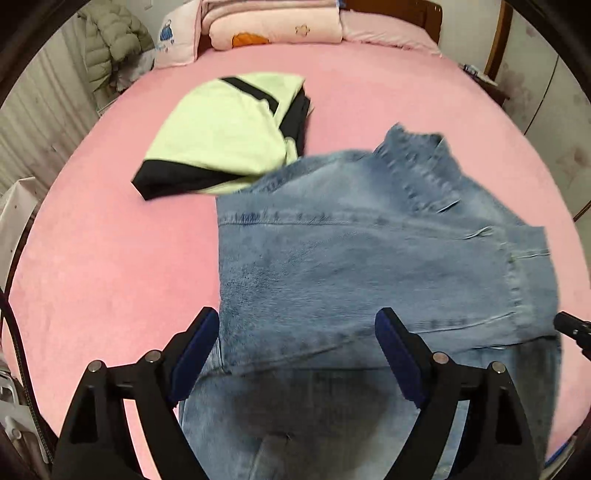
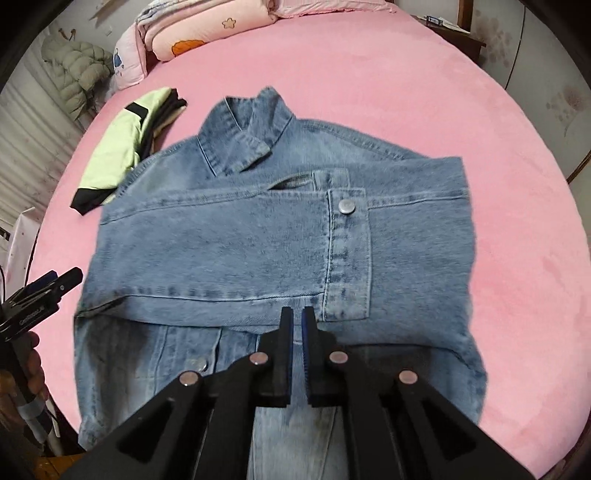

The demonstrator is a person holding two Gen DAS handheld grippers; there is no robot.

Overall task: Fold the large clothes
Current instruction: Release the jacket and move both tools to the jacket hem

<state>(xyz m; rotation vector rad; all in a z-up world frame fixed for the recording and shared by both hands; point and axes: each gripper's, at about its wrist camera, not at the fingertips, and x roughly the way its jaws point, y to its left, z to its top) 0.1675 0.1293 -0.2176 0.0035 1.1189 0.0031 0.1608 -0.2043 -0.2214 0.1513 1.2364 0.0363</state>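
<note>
A blue denim jacket (image 2: 258,236) lies on the pink bed (image 2: 443,110), collar (image 2: 251,133) at the far end. One sleeve is folded across its body, and the cuff's metal button (image 2: 347,206) faces up. My right gripper (image 2: 297,314) hangs just above the jacket's near part, its jaws shut with nothing between them. My left gripper (image 1: 295,317) is open wide over the jacket's (image 1: 369,251) left edge, holding nothing. It also shows at the left edge of the right wrist view as the left gripper (image 2: 55,288).
A folded yellow-green and black garment (image 1: 221,136) lies on the bed beyond the jacket, to its left. Pink quilts and pillows (image 1: 277,26) are stacked at the head of the bed. A grey puffy coat (image 1: 110,44) hangs at the far left. A hand (image 2: 33,369) shows at the left edge.
</note>
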